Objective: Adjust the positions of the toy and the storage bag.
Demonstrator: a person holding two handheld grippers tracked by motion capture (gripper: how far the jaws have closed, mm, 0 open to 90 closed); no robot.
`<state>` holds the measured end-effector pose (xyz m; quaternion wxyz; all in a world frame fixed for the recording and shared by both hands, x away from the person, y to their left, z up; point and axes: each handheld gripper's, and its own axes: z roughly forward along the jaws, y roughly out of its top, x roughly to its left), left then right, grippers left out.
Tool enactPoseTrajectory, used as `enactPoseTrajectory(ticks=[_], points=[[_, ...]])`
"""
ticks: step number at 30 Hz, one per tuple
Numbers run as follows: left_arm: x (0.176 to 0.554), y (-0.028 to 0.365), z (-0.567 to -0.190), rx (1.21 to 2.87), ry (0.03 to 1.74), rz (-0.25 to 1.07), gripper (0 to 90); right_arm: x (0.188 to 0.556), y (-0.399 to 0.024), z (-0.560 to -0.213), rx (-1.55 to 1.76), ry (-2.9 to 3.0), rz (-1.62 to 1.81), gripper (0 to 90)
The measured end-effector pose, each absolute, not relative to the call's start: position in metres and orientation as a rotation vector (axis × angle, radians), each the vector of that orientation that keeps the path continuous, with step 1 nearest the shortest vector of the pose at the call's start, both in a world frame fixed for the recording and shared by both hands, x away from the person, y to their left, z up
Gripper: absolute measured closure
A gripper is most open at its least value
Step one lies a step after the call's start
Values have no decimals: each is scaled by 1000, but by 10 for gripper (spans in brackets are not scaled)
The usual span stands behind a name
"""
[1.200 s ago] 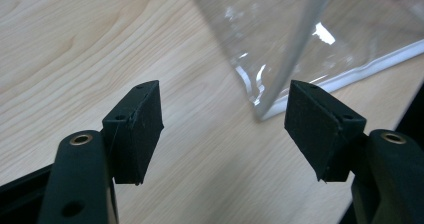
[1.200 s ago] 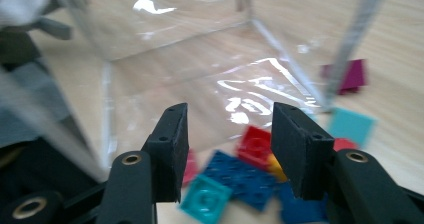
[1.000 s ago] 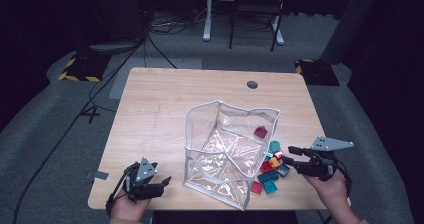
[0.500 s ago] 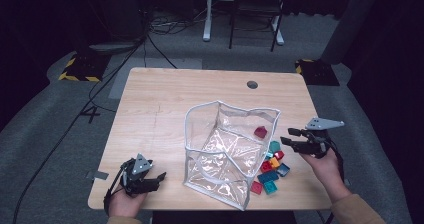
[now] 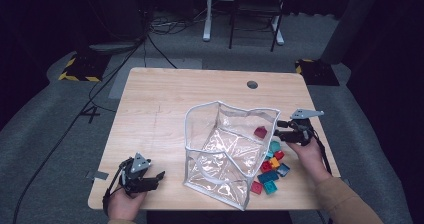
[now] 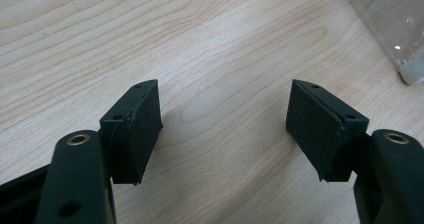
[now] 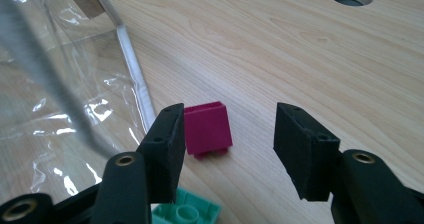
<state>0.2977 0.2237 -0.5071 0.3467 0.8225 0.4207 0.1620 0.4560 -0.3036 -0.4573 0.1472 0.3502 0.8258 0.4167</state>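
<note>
Fingers [image 7: 165, 144] apart beside magenta block [image 7: 207, 129]

A magenta block [image 7: 207, 129] lies on the pale wood-grain table [image 5: 165, 109] beside a clear plastic bag [image 5: 227, 154] with white edging. Teal, red, blue and orange blocks [image 5: 272, 166] cluster nearby; both grippers' pads [image 7: 305, 149] are black.

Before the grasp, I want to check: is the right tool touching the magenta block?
Apart. In the right gripper view the magenta block lies beyond the open right tool.
</note>
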Motion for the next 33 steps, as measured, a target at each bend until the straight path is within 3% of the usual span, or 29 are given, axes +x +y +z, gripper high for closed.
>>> enactPoseTrajectory(ticks=[18, 33], points=[[298, 224, -507, 2132, 1095, 418, 308, 478, -282, -473, 962, 2519, 1308, 418], [298, 224, -507, 2132, 1096, 418, 309, 474, -262, -487, 878, 2534, 1099, 410]])
